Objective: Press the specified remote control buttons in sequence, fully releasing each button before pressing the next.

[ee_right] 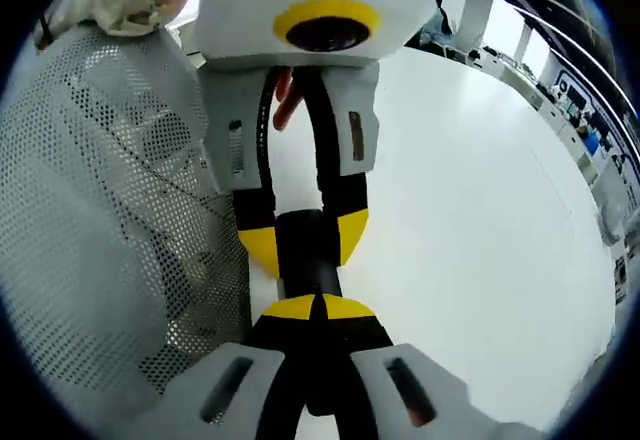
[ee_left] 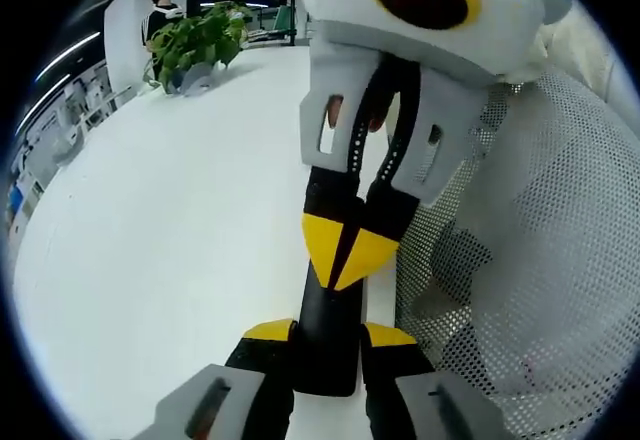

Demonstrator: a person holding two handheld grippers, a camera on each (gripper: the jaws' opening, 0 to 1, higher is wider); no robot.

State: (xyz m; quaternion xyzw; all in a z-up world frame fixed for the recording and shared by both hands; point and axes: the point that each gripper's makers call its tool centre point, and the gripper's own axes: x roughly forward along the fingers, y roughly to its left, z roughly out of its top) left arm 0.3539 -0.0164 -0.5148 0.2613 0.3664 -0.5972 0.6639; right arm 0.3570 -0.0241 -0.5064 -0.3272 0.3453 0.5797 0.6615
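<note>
No brand, label or lettering could be read anywhere. In the left gripper view, the left gripper (ee_left: 327,338) was clenched on one end of a black remote control (ee_left: 331,335), its yellow-tipped jaws pressed against the remote's sides, above the white table (ee_left: 150,260). The right gripper (ee_left: 345,260) came in from above with its jaws closed together, tips on the remote. In the right gripper view, the right gripper (ee_right: 318,308) pressed on the remote control (ee_right: 305,250), which the left gripper (ee_right: 303,240) clasped from the far side. The buttons were hidden (jaws covered them). A white mesh chair back (ee_left: 530,260) and a potted plant (ee_left: 195,45) stood nearby.
</note>
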